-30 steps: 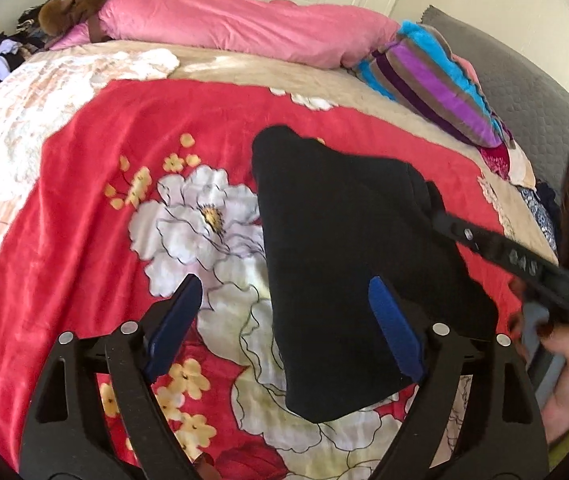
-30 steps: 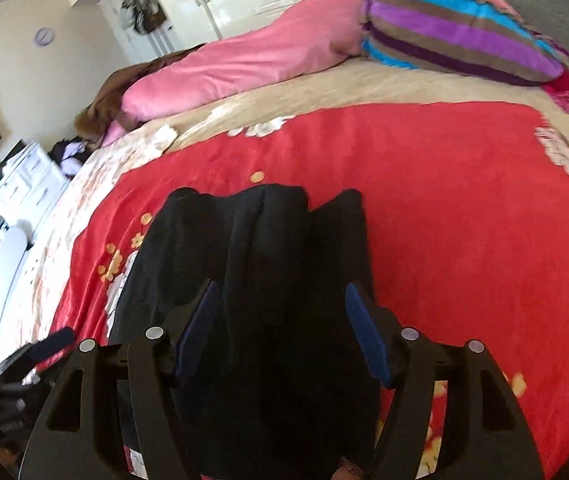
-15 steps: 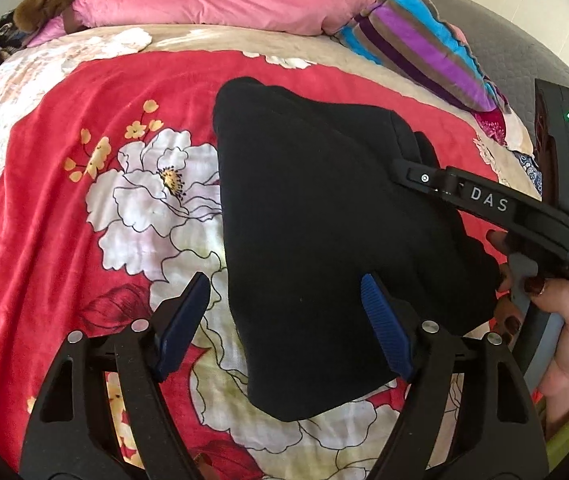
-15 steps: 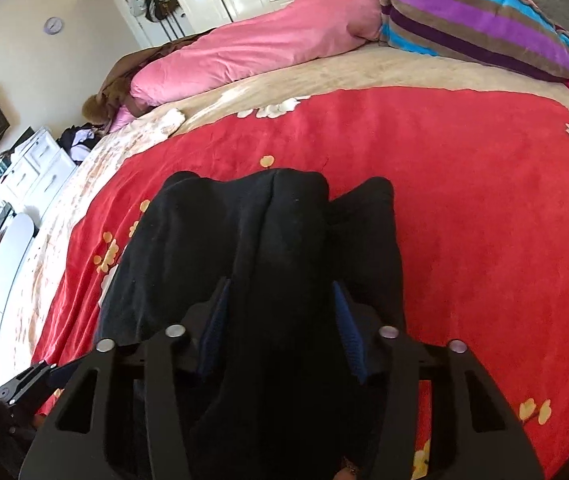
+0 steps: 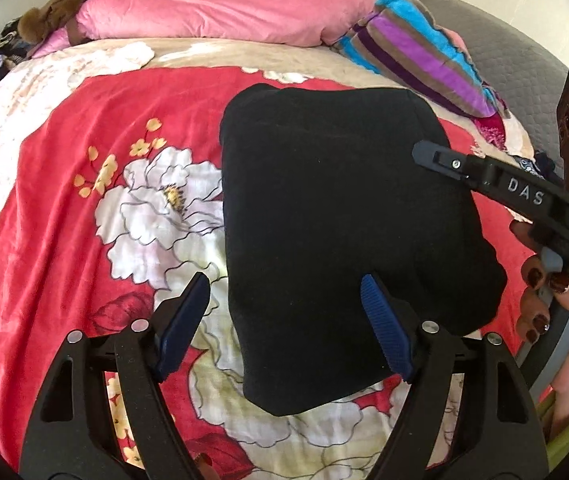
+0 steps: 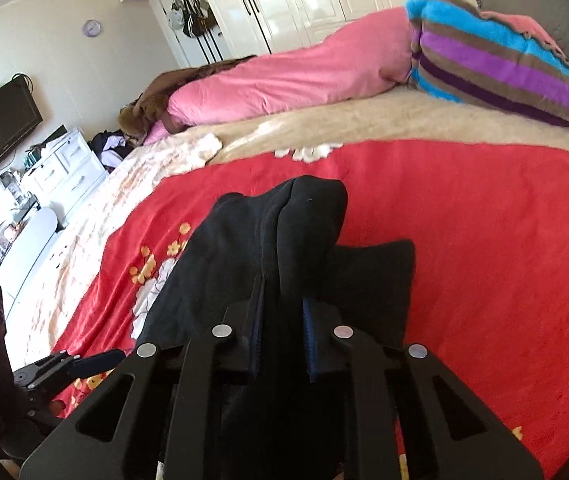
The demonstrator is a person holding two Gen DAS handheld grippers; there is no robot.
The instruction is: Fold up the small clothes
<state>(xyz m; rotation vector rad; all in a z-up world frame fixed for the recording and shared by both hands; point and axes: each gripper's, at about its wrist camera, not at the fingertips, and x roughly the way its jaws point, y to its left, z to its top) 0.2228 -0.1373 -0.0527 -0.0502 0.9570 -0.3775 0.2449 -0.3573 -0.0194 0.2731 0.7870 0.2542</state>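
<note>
Item 1, location. The black garment (image 5: 336, 216) lies on the red flowered blanket (image 5: 84, 208) of the bed, just beside the big white flower (image 5: 164, 208), well apart from the pink quilt (image 5: 224, 12) and the striped pillow (image 5: 416, 52).

Item 2, grip. My right gripper (image 6: 282, 312) is closing on a raised ridge of the black cloth; its blue pads press the fold between them. My left gripper (image 5: 284, 328) stands wide, holding nothing, with the garment's near edge between its fingers but untouched.

Item 3, handling. I judge the garment soft, light and limp, thick enough to bunch. It should drape from any pinch, so I would take hold at edges or corners, not mid-panel, to keep the layers together.

Item 4, writing. Only "DAS" reads, on the right gripper's arm in the left wrist view.
</note>
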